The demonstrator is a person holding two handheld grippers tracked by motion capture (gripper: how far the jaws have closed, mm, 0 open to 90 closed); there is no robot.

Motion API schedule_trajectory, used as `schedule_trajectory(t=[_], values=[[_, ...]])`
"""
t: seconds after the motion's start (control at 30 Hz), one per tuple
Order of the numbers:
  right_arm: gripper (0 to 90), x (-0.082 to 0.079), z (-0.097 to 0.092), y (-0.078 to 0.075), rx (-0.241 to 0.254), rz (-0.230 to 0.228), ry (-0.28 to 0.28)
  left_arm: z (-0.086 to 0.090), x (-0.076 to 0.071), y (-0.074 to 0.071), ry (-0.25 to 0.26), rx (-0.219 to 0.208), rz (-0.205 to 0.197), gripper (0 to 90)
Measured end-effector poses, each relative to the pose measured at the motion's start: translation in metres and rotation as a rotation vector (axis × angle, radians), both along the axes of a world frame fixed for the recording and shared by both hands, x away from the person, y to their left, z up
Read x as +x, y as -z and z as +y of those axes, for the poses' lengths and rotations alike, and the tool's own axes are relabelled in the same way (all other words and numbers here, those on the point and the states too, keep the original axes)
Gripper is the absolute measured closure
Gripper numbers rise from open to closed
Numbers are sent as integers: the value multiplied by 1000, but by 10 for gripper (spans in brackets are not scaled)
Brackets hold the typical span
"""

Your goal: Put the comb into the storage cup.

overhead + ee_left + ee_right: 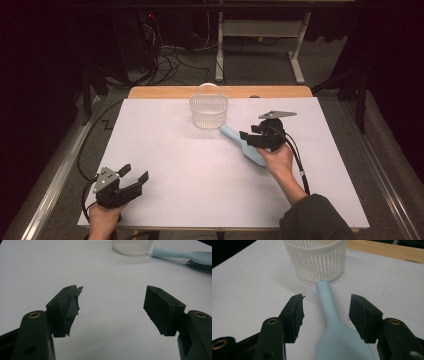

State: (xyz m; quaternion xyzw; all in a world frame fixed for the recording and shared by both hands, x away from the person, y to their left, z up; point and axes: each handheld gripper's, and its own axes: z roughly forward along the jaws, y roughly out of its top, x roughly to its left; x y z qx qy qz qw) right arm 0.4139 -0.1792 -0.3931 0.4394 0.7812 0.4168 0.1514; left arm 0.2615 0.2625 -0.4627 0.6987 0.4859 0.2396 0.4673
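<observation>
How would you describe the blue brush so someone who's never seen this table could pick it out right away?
Start at the white table and find the white slotted basket near its far edge. Just to its right lies the brush, handle tip pointing at the basket, between the open jaws of the right gripper. It is the only pale blue thing there, with dark bristles underneath.

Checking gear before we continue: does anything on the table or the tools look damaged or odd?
Yes. In the left gripper view, one pad of the left hand-held gripper looks torn, its covering peeling at the tip. The light blue brush and white basket look fine.
</observation>
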Motion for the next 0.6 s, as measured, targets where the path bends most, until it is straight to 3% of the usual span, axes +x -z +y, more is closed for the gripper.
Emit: schedule_trajectory(t=[0.33,0.6], values=[[505,14,7,-3,-45,54,-7,-1,0,0,0,-2,-3,289],[634,28,17,-7,-109,110,-15,-1,0,0,4,0,-4,289]])
